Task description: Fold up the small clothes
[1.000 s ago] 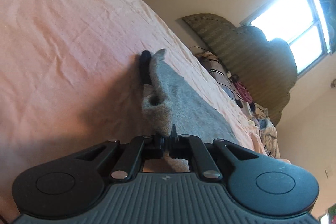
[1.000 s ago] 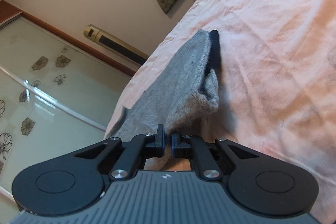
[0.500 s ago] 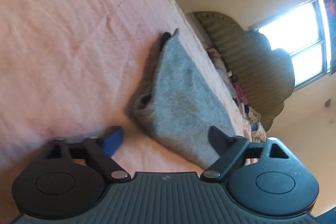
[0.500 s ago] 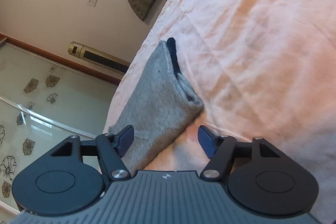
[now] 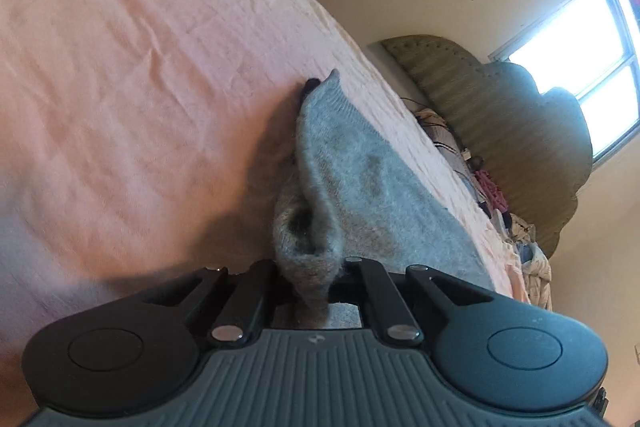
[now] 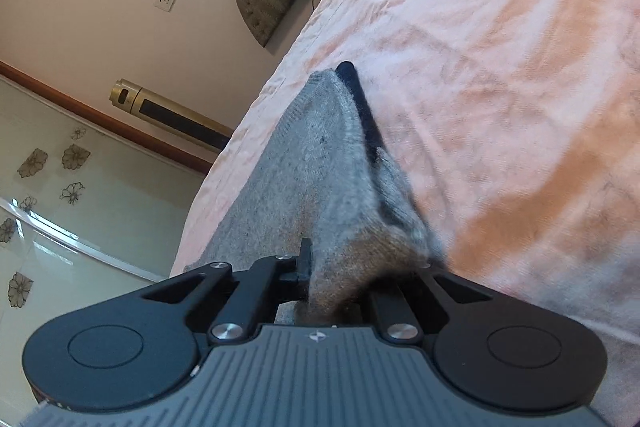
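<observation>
At lower centre of the left wrist view, the left gripper (image 5: 310,281) has closed again: half a second ago its fingers stood wide apart, now they pinch a corner of the grey garment (image 5: 360,183), which lies across the peach bed (image 5: 140,67). In the right wrist view, the right gripper (image 6: 332,283) has likewise shut on the garment's near edge (image 6: 320,167). With both corners regripped, the next fold seems ready to begin.

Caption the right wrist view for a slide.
Right gripper shut on a corner of the grey garment lying on the pink bedsheet.
</observation>
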The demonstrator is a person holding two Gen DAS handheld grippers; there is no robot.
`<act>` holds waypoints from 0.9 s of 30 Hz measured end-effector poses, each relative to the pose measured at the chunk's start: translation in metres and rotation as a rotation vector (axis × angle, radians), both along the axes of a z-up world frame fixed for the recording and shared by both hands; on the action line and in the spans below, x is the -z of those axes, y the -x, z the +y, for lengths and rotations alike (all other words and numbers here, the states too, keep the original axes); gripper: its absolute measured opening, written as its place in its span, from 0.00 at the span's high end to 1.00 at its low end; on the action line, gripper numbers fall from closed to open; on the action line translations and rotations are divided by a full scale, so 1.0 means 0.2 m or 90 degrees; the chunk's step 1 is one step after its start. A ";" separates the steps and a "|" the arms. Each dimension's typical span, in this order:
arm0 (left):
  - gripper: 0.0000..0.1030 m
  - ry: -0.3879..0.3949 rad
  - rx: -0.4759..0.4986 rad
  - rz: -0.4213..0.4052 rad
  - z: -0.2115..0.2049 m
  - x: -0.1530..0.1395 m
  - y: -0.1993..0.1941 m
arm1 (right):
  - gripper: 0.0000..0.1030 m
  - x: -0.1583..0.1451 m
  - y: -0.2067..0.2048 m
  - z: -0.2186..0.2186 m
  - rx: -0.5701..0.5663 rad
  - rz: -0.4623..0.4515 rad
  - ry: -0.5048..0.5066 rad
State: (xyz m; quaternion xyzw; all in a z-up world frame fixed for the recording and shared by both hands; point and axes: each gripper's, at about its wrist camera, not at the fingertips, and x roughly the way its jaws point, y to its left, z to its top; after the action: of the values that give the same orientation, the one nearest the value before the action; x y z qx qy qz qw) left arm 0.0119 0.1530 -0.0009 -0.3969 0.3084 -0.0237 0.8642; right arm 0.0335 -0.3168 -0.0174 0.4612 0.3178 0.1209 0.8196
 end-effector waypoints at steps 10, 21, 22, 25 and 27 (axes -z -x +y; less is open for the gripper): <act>0.91 -0.059 0.118 0.019 0.22 -0.10 0.33 | 0.81 -0.10 0.51 -0.05 -0.151 0.010 0.023; 0.06 -0.281 0.060 -0.100 0.25 -0.34 -0.15 | 0.34 -0.35 -0.09 -0.18 -0.108 -0.057 0.194; 0.07 -0.305 0.082 -0.082 0.20 -0.33 -0.27 | 0.34 -0.35 -0.21 -0.14 -0.116 -0.043 0.221; 0.23 -0.368 0.128 -0.029 0.04 -0.24 -0.55 | 0.35 -0.30 -0.48 0.00 -0.153 0.006 0.316; 0.48 -0.392 0.176 0.015 -0.05 -0.17 -0.69 | 0.36 -0.24 -0.57 0.08 -0.186 0.026 0.363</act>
State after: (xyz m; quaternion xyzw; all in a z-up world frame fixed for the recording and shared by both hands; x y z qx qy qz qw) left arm 0.1504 0.1439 0.0333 -0.0723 0.3622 -0.0417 0.9283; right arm 0.1473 -0.3007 0.0308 0.1650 0.4182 0.1344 0.8831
